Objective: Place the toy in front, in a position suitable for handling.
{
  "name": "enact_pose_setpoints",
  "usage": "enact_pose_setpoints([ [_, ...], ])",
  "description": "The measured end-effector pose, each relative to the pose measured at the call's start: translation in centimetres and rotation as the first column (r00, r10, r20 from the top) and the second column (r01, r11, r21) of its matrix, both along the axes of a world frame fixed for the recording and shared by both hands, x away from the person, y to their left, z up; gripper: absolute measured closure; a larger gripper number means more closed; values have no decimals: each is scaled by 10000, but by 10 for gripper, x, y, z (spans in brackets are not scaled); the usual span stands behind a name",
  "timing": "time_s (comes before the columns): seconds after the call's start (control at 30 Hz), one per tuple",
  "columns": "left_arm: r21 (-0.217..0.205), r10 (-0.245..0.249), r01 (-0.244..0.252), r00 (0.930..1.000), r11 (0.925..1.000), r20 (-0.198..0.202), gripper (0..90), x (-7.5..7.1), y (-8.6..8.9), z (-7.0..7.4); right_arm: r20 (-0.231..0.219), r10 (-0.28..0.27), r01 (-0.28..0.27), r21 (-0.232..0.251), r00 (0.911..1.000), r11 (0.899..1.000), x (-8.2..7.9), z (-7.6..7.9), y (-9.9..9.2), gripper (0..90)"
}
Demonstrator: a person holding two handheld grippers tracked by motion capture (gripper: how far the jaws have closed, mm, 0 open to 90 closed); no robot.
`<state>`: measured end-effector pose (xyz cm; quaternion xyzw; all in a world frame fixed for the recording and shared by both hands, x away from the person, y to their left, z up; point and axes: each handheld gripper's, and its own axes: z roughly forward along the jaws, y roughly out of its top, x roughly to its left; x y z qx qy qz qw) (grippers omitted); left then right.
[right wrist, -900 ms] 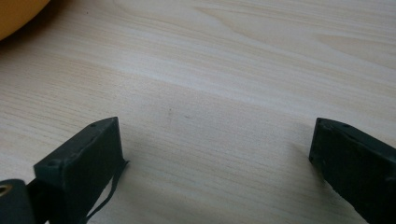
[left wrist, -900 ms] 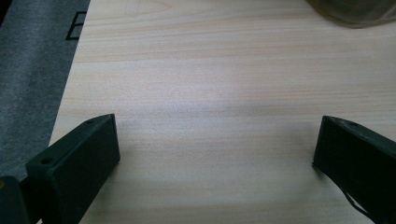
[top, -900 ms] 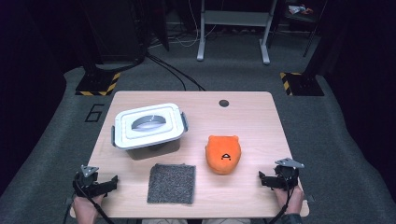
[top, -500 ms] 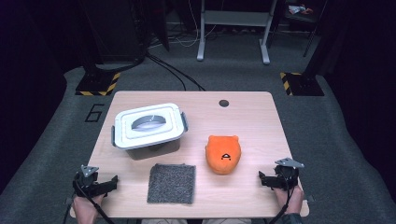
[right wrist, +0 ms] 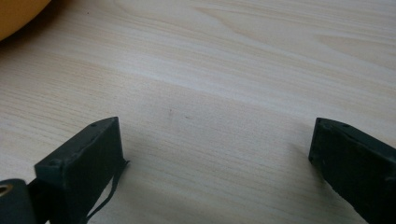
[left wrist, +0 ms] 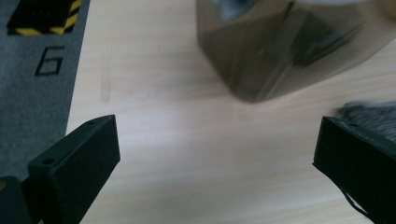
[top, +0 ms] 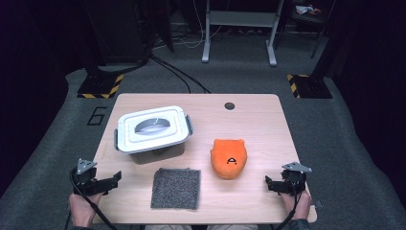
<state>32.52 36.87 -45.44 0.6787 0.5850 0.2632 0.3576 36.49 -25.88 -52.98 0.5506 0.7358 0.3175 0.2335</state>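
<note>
On the wooden table (top: 258, 124) stands a clear box with a white clip-on lid (top: 152, 128) at the left middle. An orange plush toy (top: 229, 158) with a black mark lies right of centre. A grey square mat (top: 176, 188) lies near the front edge. My left gripper (top: 114, 179) rests at the front left corner, open, jaws wide over bare wood (left wrist: 210, 140); the box's clear wall (left wrist: 280, 51) and the mat's edge (left wrist: 373, 112) lie ahead of it. My right gripper (top: 269, 184) sits at the front right, open over bare wood (right wrist: 215, 140), the plush toy's edge (right wrist: 18, 16) at its upper left.
A small dark round hole (top: 230, 106) marks the table's far edge. Grey carpet with a painted "6" (top: 96, 116) surrounds the table. Striped floor plates (top: 100, 87) and a metal stand (top: 239, 28) are beyond it.
</note>
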Motion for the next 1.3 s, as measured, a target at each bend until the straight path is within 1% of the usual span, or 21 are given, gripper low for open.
enact_pose_setpoints([
  [0.07, 39, -199, 198, 9996, 9998, 199, 0, 2, -4, 12, -6, 9, -9, -12, 10000, 10000, 0, 0, 0, 22],
  [0.1, -71, -294, 296, 9991, 9995, 302, 0, 4, -6, 19, 2, 7, -7, -4, 10000, 10000, 0, 0, 0, 22],
  [0.13, -98, -354, 357, 9989, 9993, 303, 0, 6, -7, 23, -7, -5, 5, -6, 10000, 10000, 0, 0, 0, 22],
  [0.2, -94, -472, 477, 9978, 9988, 459, 0, 12, -12, 33, -2, -4, 4, 1, 10000, 10000, 0, 0, 0, 22],
  [0.23, -47, -577, 579, 9973, 9983, 445, 0, 15, -15, 38, -8, -10, 10, -1, 10000, 10000, 0, 0, 0, 22],
  [0.33, 162, -816, 807, 9945, 9966, 653, 0, 23, -25, 50, -5, -6, 6, -3, 10000, 10000, 0, 0, 0, 23],
  [0.37, 252, -941, 928, 9938, 9954, 587, 0, 27, -28, 54, -4, -2, 2, -3, 10000, 10000, 0, 0, 0, 22],
  [0.43, 464, -1093, 1063, 9917, 9933, 677, 0, 36, -35, 59, -14, 2, -2, -8, 10000, 10000, 0, 0, 0, 22],
  [0.47, 513, -1178, 1147, 9912, 9921, 602, 0, 39, -37, 60, 2, -4, 4, -1, 10000, 10000, 0, 0, 0, 22],
  [0.63, 607, -1445, 1420, 9887, 9880, 396, 0, 63, -49, 63, 4, -5, 5, 2, 10000, 10000, 0, 0, 0, 22],
  [0.7, 662, -1521, 1493, 9876, 9866, 396, 0, 69, -53, 63, -1, 14, -14, -12, 10000, 10000, 0, 0, 0, 23],
  [0.73, 756, -1619, 1597, 9865, 9843, 243, 0, 74, -56, 63, -9, 55, -55, -37, 10000, 10000, 0, 0, 0, 23],
  [0.77, 772, -1631, 1606, 9862, 9840, 272, 0, 77, -58, 63, -10, 52, -52, -33, 10000, 10000, 0, 0, 0, 23],
  [0.8, 847, -1673, 1652, 9857, 9826, 185, 0, 79, -60, 63, 4, -10, 10, 9, 10000, 10000, 0, 0, 0, 23],
  [0.9, 974, -1795, 1772, 9836, 9793, 154, 1, 88, -66, 62, -19, 56, -56, -43, 10000, 10000, 0, 0, 0, 25],
  [0.93, 947, -1770, 1747, 9841, 9801, 168, 2, 90, -68, 61, -17, 56, -56, -43, 10000, 10000, 0, 0, 0, 25],
  [0.97, 978, -1806, 1794, 9836, 9789, 29, 2, 93, -69, 61, -19, 55, -56, -43, 10000, 10000, 0, 0, 0, 25],
  [1.1, 956, -1782, 1790, 9839, 9792, -169, 2, 102, -72, 56, -19, 49, -49, -35, 10000, 10000, 0, 0, 0, 26],
  [1.2, 934, -1748, 1756, 9845, 9800, -172, 3, 107, -76, 53, -21, 57, -57, -71, 10000, 10000, 0, 0, -1, 25],
  [1.23, 923, -1741, 1759, 9843, 9801, -273, 3, 107, -77, 52, -23, 53, -53, -65, 10000, 10000, 0, 0, 0, 25],
  [1.3, 839, -1671, 1686, 9856, 9821, -238, 5, 109, -77, 50, -19, 75, -75, -83, 10000, 9999, 0, 0, -1, 25],
])
